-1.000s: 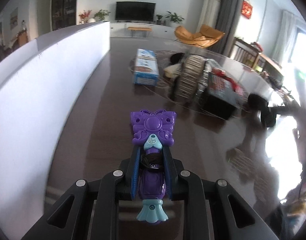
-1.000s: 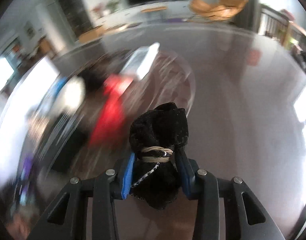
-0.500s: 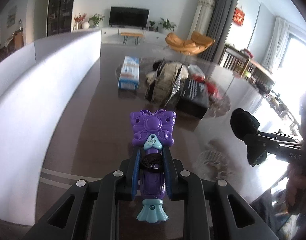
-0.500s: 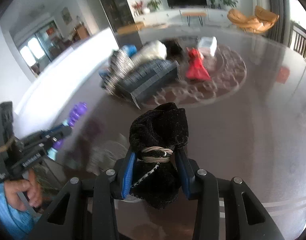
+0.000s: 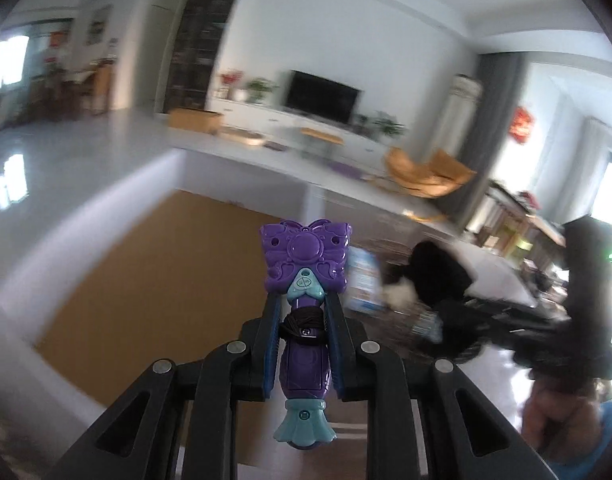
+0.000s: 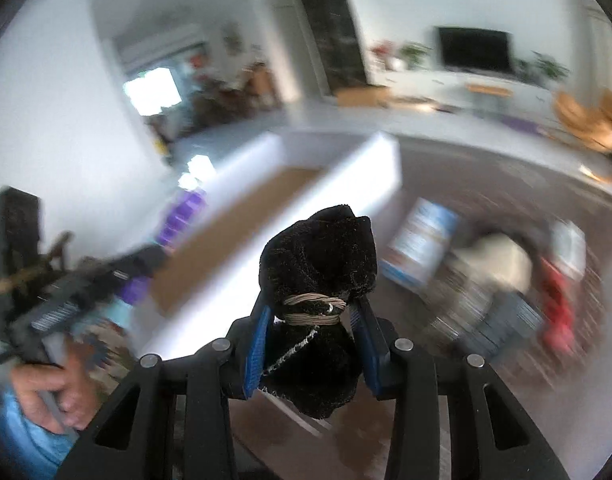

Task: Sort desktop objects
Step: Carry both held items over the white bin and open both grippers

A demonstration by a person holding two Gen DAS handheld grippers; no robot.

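The left gripper (image 5: 304, 300) pinches a purple butterfly-shaped toy wand (image 5: 305, 308) between its blue-padded fingers (image 5: 270, 344); the butterfly head points forward and the teal fan-shaped tail sticks out behind the jaws. A dark hair tie is wrapped around the wand's neck. Ahead and below lies a white-walled box (image 5: 106, 216) with a brown cardboard-coloured floor — the wand hangs in the air just this side of its far right wall.

The right gripper (image 6: 314, 312) is clamped on a black fuzzy cloth pouch (image 6: 319, 264), cinched at the middle with beige cord, its top bulging above the fingers and its bottom hanging below. In the right wrist view, the same white box (image 6: 369, 164) sits ahead to the left, and the left gripper with the person's hand (image 6: 50, 392) appears blurred at the left edge.

On the dark table (image 6: 545, 400) to the right sits a blurred heap — a blue-and-white carton (image 6: 421, 244), a pale fluffy object (image 6: 497, 260), a dark box (image 6: 505, 320) and something red (image 6: 557, 308).
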